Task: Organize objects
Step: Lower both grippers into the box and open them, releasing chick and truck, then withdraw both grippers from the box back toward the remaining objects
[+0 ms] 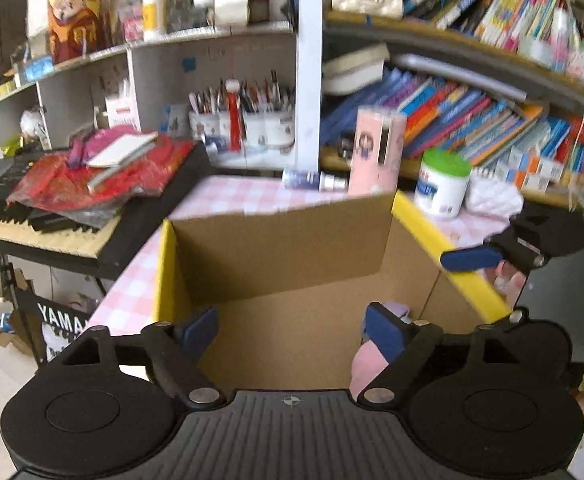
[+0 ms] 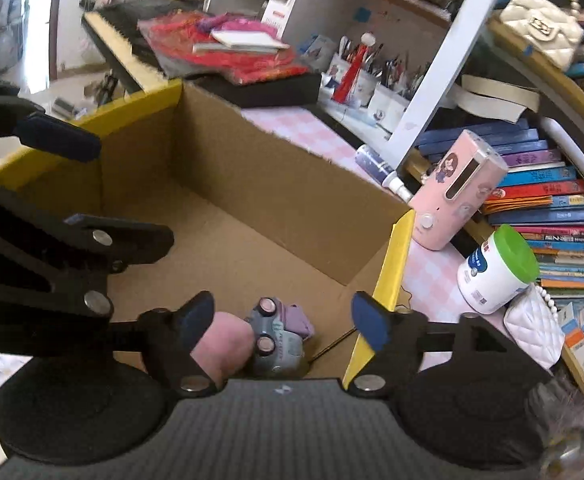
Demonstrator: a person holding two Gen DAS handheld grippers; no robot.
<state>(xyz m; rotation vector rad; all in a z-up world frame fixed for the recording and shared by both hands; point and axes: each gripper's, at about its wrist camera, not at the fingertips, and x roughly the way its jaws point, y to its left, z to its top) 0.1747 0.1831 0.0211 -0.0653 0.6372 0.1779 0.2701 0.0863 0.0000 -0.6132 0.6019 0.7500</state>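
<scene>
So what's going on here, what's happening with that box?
A person is tidying a cluttered desk with a handheld gripper in each hand, sorting items into an open cardboard box on the pink checked tablecloth. Both the left gripper and the right gripper are open and empty above the box. A small toy car and something pink already lie inside. A pink dispenser, a green-lidded jar and a spray bottle still sit outside on the table.
</scene>
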